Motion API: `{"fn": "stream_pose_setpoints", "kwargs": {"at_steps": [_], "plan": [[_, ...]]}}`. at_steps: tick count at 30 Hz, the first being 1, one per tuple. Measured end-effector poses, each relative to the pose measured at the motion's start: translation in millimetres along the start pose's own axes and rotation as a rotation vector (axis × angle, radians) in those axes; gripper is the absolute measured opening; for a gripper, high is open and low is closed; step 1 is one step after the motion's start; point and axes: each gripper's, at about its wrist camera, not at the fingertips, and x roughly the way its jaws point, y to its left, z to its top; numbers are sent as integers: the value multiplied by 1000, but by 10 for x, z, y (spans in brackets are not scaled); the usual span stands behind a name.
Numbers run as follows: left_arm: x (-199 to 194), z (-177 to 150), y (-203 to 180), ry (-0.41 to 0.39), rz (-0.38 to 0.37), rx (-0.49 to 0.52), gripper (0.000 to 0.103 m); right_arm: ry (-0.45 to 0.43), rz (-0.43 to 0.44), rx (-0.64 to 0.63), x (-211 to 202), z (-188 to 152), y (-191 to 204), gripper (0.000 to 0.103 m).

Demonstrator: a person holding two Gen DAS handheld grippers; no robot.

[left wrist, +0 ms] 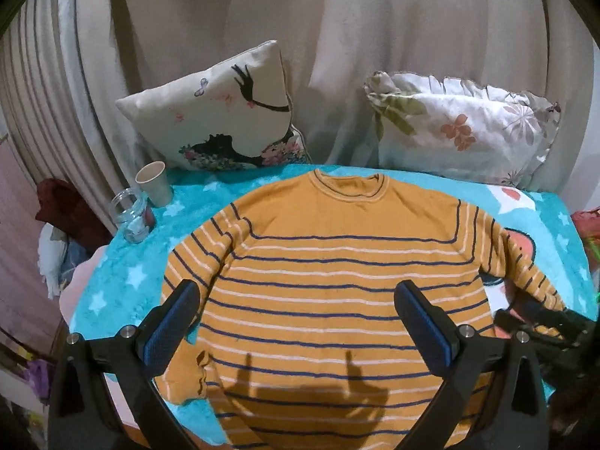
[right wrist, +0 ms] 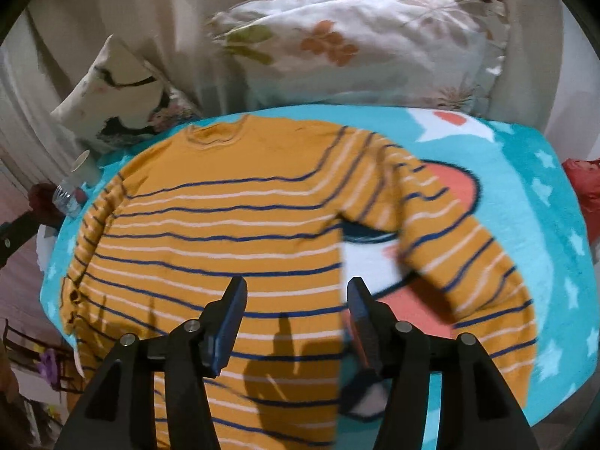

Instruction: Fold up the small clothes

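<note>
A mustard-yellow sweater (left wrist: 330,262) with navy and white stripes lies flat, front up, collar at the far side, on a turquoise star blanket (left wrist: 123,277). Its sleeves lie down along both sides. My left gripper (left wrist: 300,292) is open wide and empty, hovering above the sweater's lower body. My right gripper (right wrist: 296,292) is open and empty above the sweater's right side edge, near the right sleeve (right wrist: 468,255). The sweater also shows in the right wrist view (right wrist: 210,232). The right gripper shows at the left wrist view's right edge (left wrist: 540,318).
A paper cup (left wrist: 155,183) and a glass jar (left wrist: 133,215) stand at the blanket's far left corner. Two pillows (left wrist: 221,112) (left wrist: 461,127) lean against the curtain at the back. Red cloth (right wrist: 585,187) lies off the right edge.
</note>
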Motion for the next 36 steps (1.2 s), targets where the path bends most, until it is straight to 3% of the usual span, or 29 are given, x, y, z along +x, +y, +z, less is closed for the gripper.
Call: {"fn": "stream_pose_setpoints", "kwargs": {"at_steps": [5,9,20,36], "plan": [[86,-130,91,53,-16,43,103,29,-4,-26,102,-83,386,64],[53,-149,204,36,-13,54,103,45,-12,-10,153,-137,555,64],[-60,-193,469,9,-23,95,103,54,2,65,199,-219,772,66],[-40,-229,636,37,-52,66,103,43,14,51,224,-239,1027,70]]}}
